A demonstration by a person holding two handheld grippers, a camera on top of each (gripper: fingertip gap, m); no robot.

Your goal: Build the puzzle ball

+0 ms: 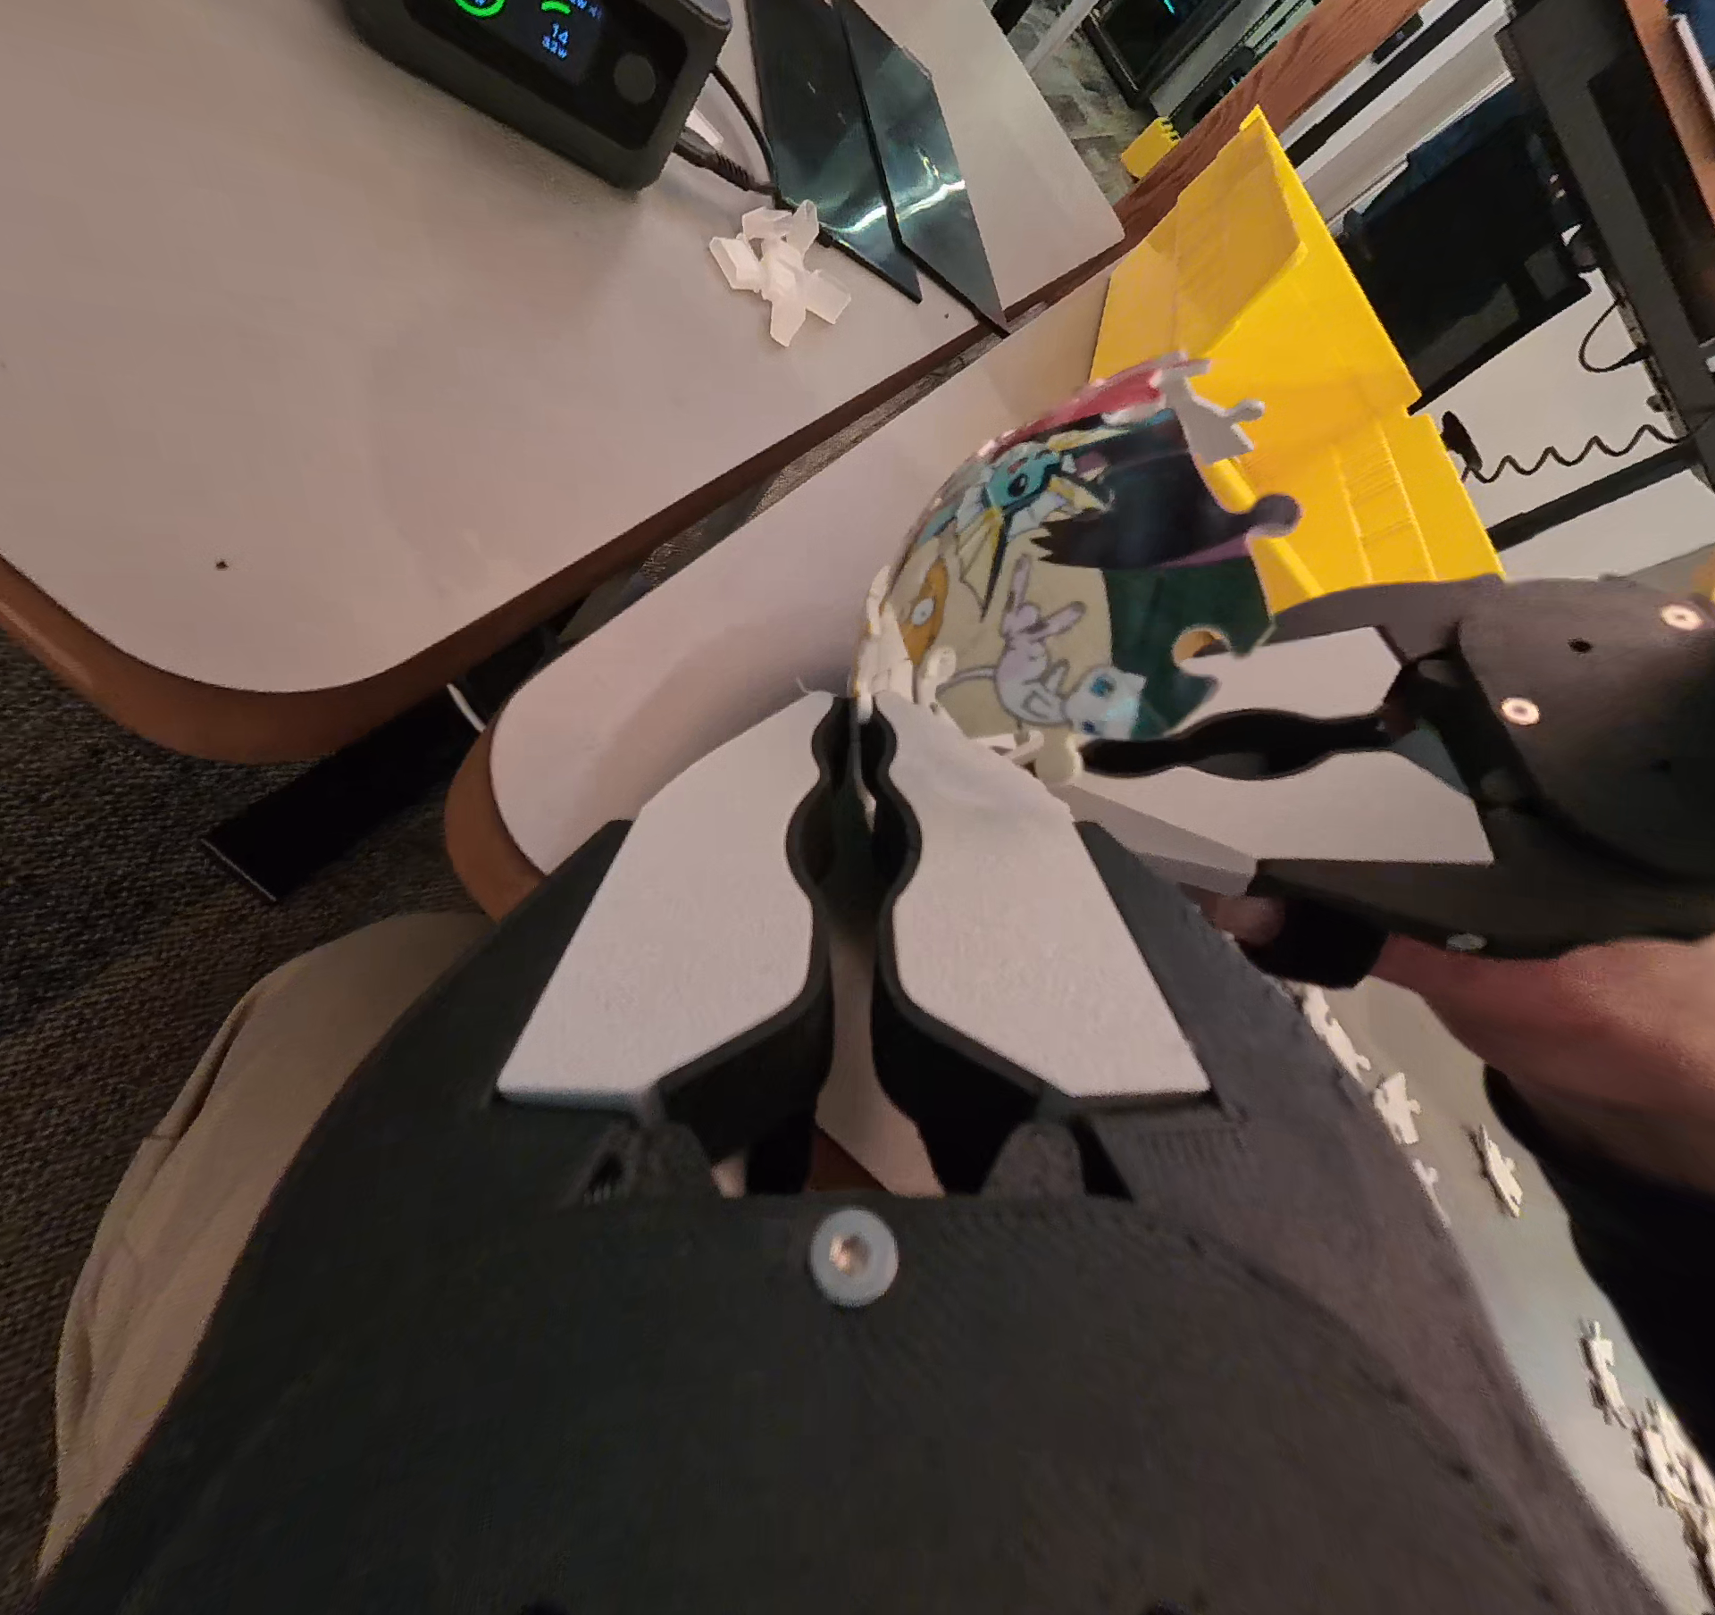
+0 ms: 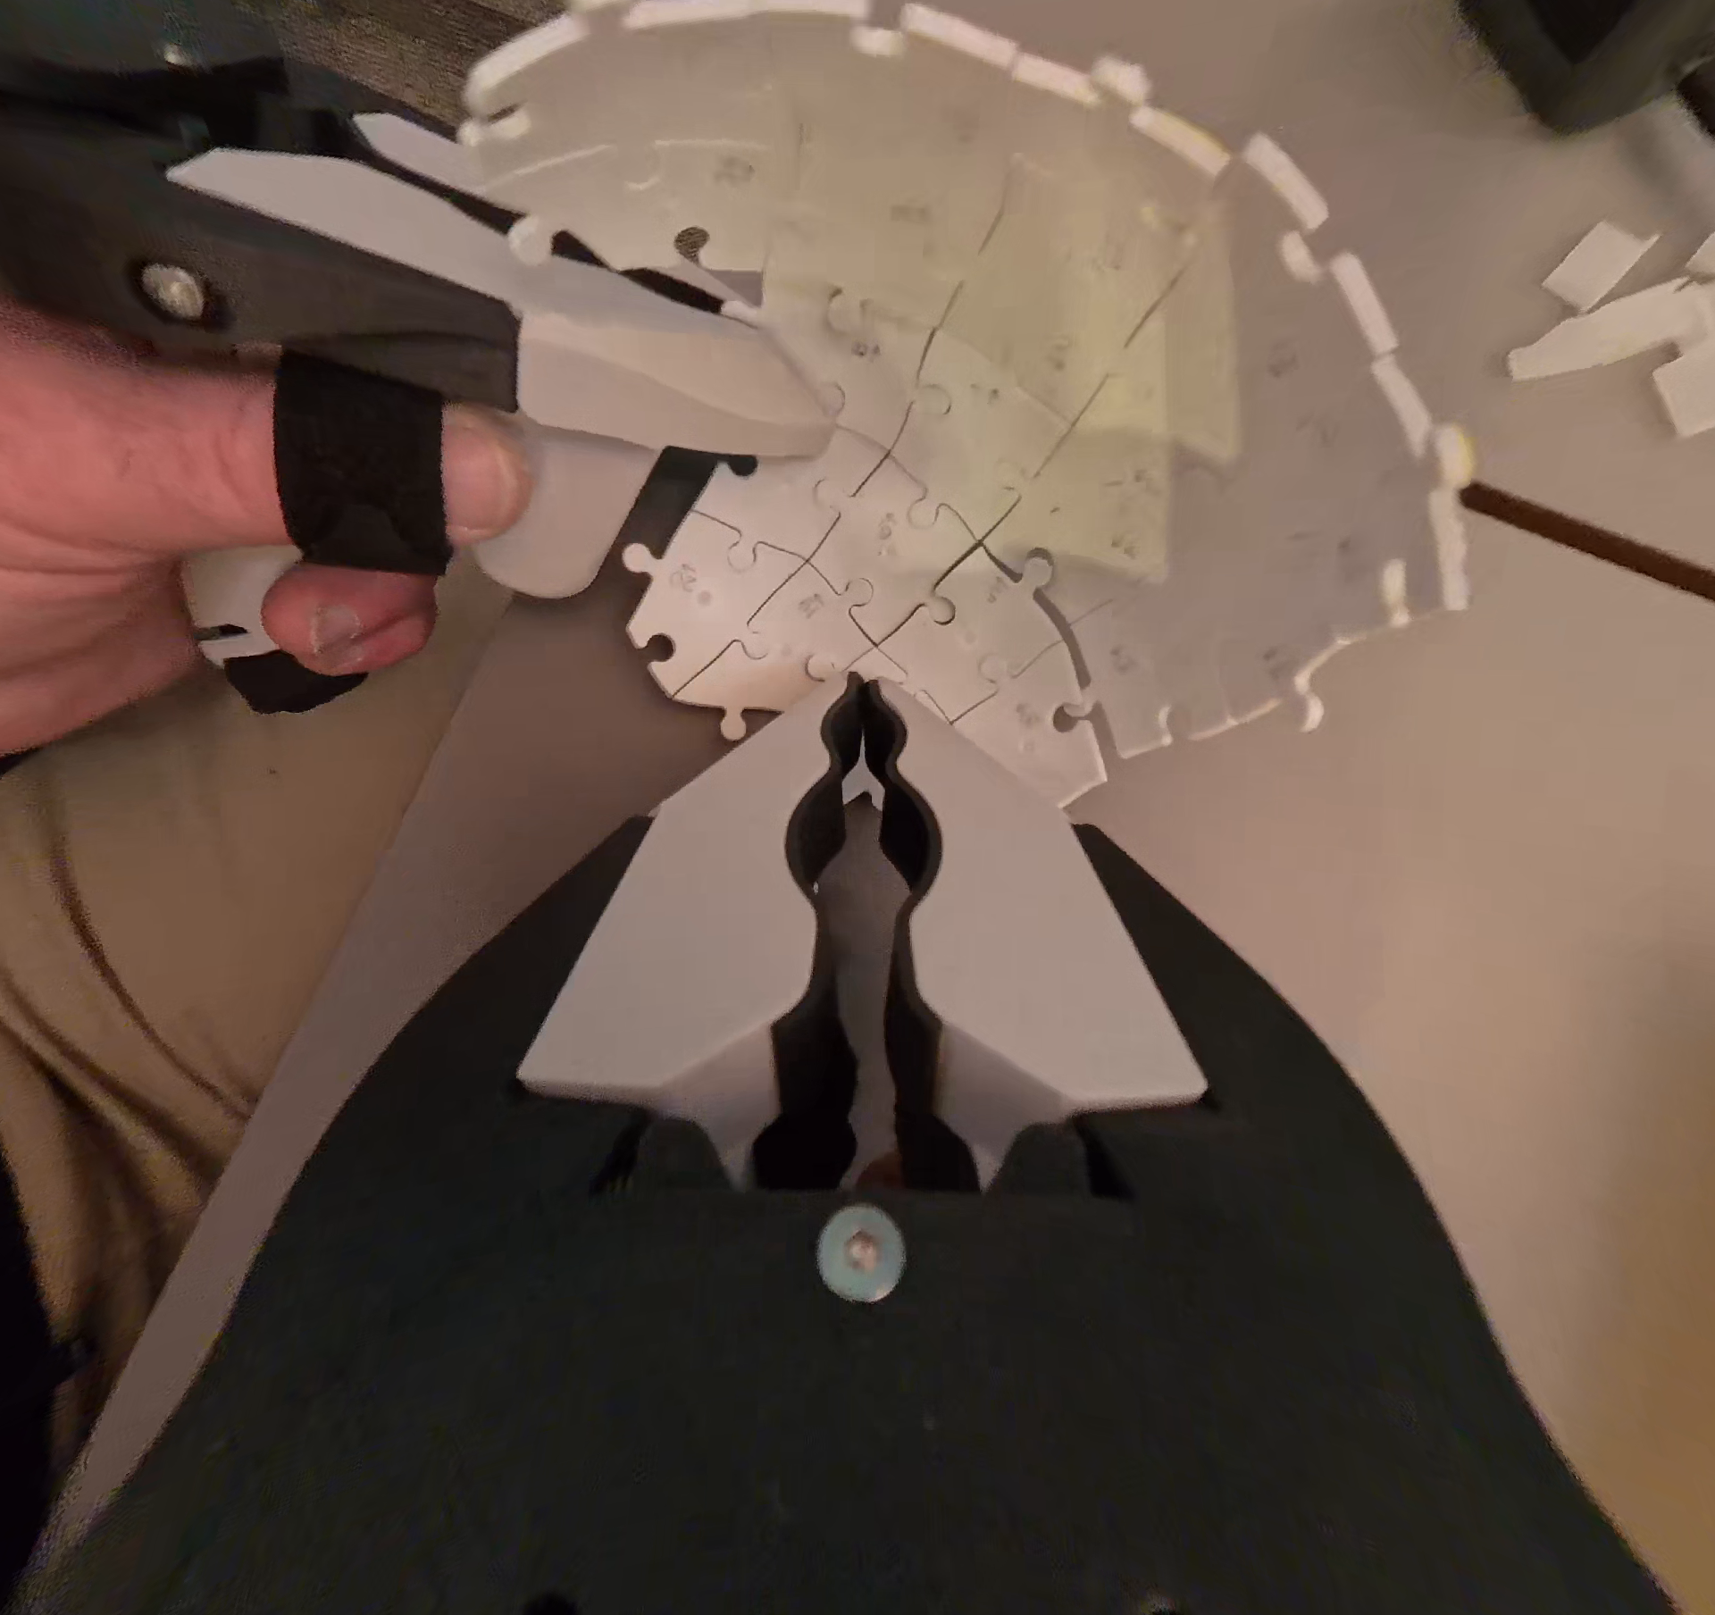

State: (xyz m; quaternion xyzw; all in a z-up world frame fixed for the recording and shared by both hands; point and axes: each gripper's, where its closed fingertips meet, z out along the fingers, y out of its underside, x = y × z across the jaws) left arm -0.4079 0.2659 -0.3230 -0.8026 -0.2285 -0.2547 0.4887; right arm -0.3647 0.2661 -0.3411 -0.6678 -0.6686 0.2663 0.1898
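Observation:
The puzzle ball (image 1: 1049,605) is a part-built curved shell with colourful cartoon prints outside. The right wrist view shows its white inside (image 2: 1067,383) with an open, jagged rim. It is held in the air over the near table's edge. My left gripper (image 1: 858,721) is shut on the shell's rim at its lower left; it also shows in the right wrist view (image 2: 733,308). My right gripper (image 2: 863,703) is shut on the rim at another spot; in the left wrist view it (image 1: 1090,749) comes in from the right.
Loose white pieces lie on the far table (image 1: 784,271), on the near table at right (image 1: 1397,1106) and beside the shell (image 2: 1615,318). A yellow bin (image 1: 1299,318), a power station (image 1: 538,21) and dark panels (image 1: 863,150) stand behind. A person's hand (image 2: 139,503) holds the left gripper. Left tips to right tips: about 5 cm.

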